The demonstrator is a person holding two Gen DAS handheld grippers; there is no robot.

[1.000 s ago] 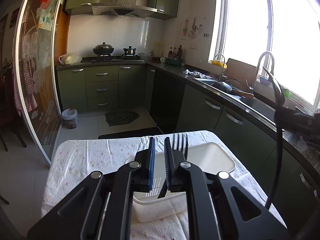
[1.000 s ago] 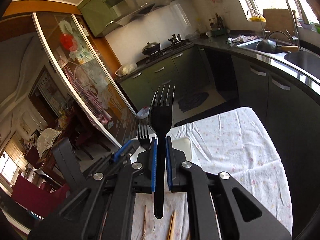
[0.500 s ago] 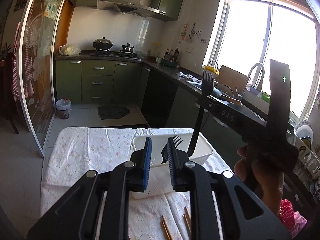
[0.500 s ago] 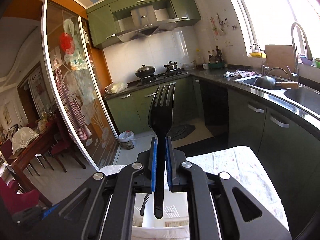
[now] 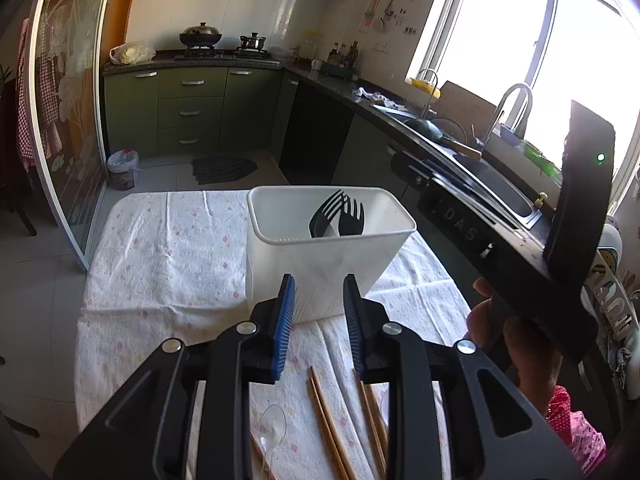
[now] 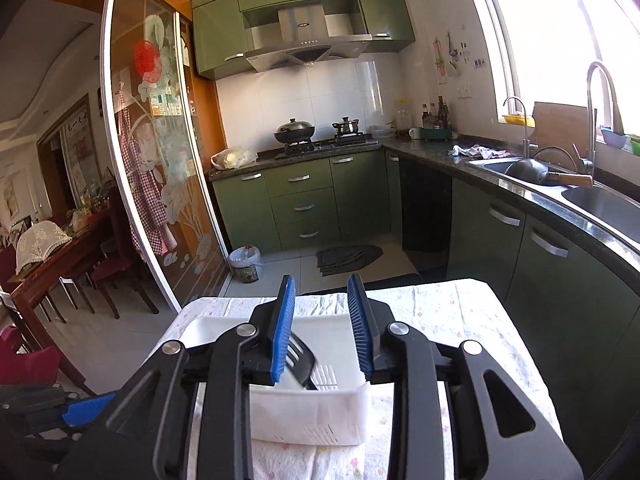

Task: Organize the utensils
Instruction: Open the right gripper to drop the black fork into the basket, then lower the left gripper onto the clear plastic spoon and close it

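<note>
A white plastic bin (image 5: pixel 320 256) stands on the cloth-covered table (image 5: pixel 160 264). Black forks (image 5: pixel 339 216) lean inside it, tines up. My left gripper (image 5: pixel 318 296) hovers just short of the bin's near wall, its jaws opening with nothing between them. Below it lie wooden chopsticks (image 5: pixel 330 412) and a clear plastic spoon (image 5: pixel 274 428). In the right wrist view my right gripper (image 6: pixel 320 296) hangs over the bin (image 6: pixel 308 412), jaws opening and empty. A black fork (image 6: pixel 302 360) rests in the bin beneath them, free of the pads.
A hand (image 5: pixel 516 340) holds the right gripper's body at the right of the left wrist view. Green cabinets, a counter with a sink (image 6: pixel 600 196) and a stove stand beyond the table. A glass sliding door (image 6: pixel 160 160) is on the left.
My right gripper has dropped toward the bin and let go of the black fork, which now sits in the bin. My left gripper's jaws have widened and it has drawn back from the bin.
</note>
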